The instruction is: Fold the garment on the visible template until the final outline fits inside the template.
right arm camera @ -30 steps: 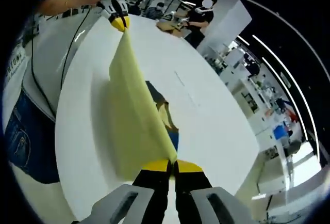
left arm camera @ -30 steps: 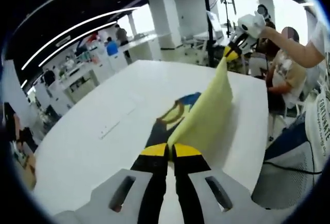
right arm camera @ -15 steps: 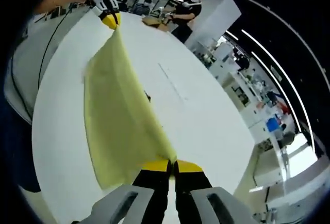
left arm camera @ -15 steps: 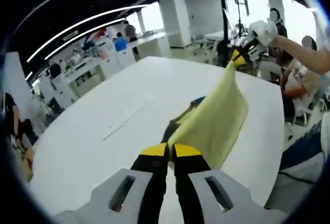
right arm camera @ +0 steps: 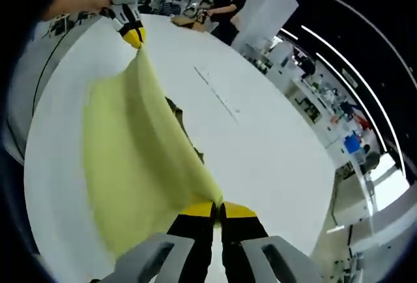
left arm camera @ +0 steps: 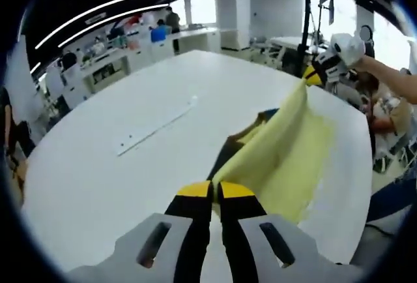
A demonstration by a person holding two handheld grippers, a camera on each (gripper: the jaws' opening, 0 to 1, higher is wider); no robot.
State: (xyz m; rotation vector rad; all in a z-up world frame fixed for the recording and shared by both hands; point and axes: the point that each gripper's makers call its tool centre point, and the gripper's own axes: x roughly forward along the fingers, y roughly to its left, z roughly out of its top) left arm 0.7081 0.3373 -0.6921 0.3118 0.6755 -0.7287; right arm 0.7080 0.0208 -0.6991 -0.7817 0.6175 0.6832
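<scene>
In the left gripper view, the left gripper (left arm camera: pixel 213 190) rises from the bottom centre with its yellow-tipped fingers (left arm camera: pixel 193 190) pressed together on one corner of the pale yellow garment (left arm camera: pixel 280 149). From there the cloth runs toward the upper right of the frame, where the right gripper (left arm camera: pixel 317 74) pinches the far corner, held by a person's hand (left arm camera: pixel 347 48). The edge between the two grips is lifted clear of the white bench (left arm camera: pixel 98 172), while the rest of the cloth sags down onto the right side of the bench. A dark template (left arm camera: pixel 244 138) (with yellow and blue patches) peeks out beneath the raised edge, at mid-frame.

In the right gripper view the right gripper's fingers (right arm camera: pixel 240 211), at the bottom centre, are likewise closed on a corner of the garment, which spreads toward the upper left to the left gripper. A strip of the template shows just right of the fold. A thin white strip (left arm camera: pixel 156 126) lies on the bench, well apart from the cloth.
</scene>
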